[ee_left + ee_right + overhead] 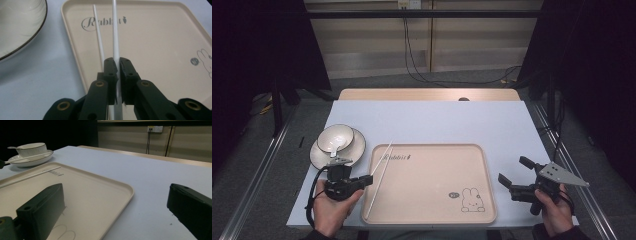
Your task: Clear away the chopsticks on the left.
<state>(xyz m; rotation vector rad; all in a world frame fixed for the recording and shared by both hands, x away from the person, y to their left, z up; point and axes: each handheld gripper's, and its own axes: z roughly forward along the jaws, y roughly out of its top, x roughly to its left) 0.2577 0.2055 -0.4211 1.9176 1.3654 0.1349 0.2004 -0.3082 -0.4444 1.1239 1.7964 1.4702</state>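
The left claw (117,66) is clenched on one white chopstick (114,30), holding it low over the beige tray's (432,210) left edge, probably to lay it beside the second chopstick (98,35) resting there. The right claw (513,175) waits released, well apart, over the bench (437,120). A bowl (335,137) on a plate (357,150) sits nearby.

A bowl (335,137) with a dark rim stands on a matching plate (356,150) at the left of the pale blue table (452,120), and a spoon (333,148) rests in the bowl. Black cables (422,75) trail across the grey floor beyond the table. A wall socket (155,129) sits on the wooden back panel.
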